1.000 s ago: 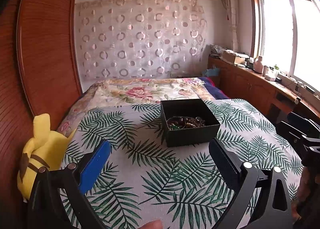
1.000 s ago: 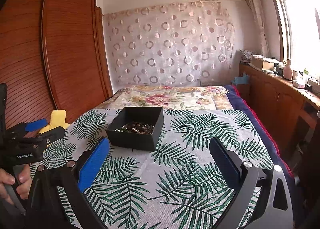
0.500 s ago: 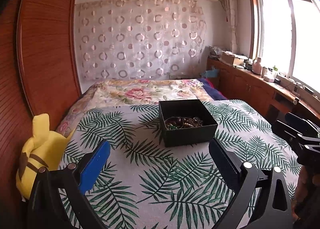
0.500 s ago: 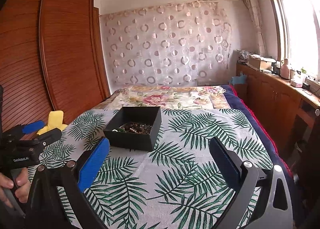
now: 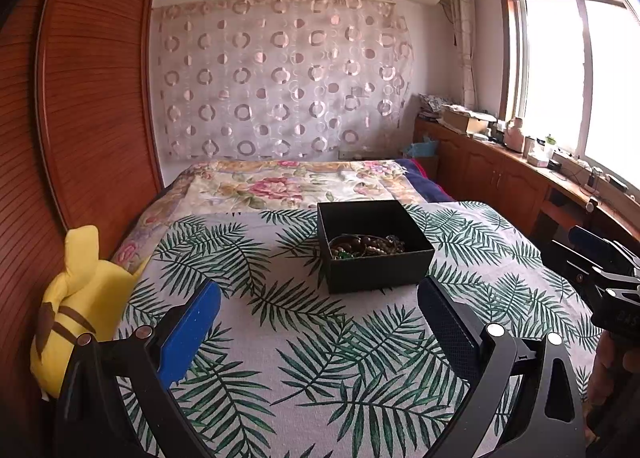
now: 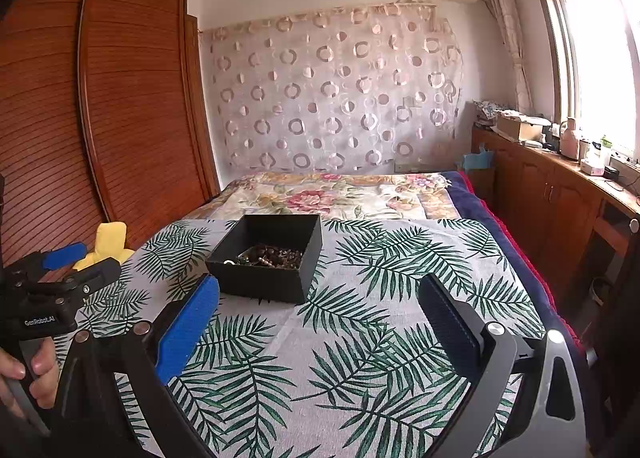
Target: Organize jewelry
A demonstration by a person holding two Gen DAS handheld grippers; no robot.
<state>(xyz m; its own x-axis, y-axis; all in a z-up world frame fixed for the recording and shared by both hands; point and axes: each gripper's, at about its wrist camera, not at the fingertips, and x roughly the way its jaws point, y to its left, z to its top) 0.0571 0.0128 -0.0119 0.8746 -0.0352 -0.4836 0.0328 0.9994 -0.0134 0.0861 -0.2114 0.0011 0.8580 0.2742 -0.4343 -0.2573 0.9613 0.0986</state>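
Open black box (image 5: 376,258); tangled beaded jewelry (image 5: 366,246)

Both wrist views toward shared box (image 5: 374,244)

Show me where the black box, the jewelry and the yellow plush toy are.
black box (image 5: 376,270): left wrist view, front wall.
jewelry (image 5: 366,246): left wrist view, middle of the pile.
yellow plush toy (image 5: 86,298): left wrist view, its body.

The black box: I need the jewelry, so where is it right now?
The black box sits open on the palm-leaf bedspread, ahead of both open tools: right of centre in the left wrist view, left of centre in the right. The beads lie inside.
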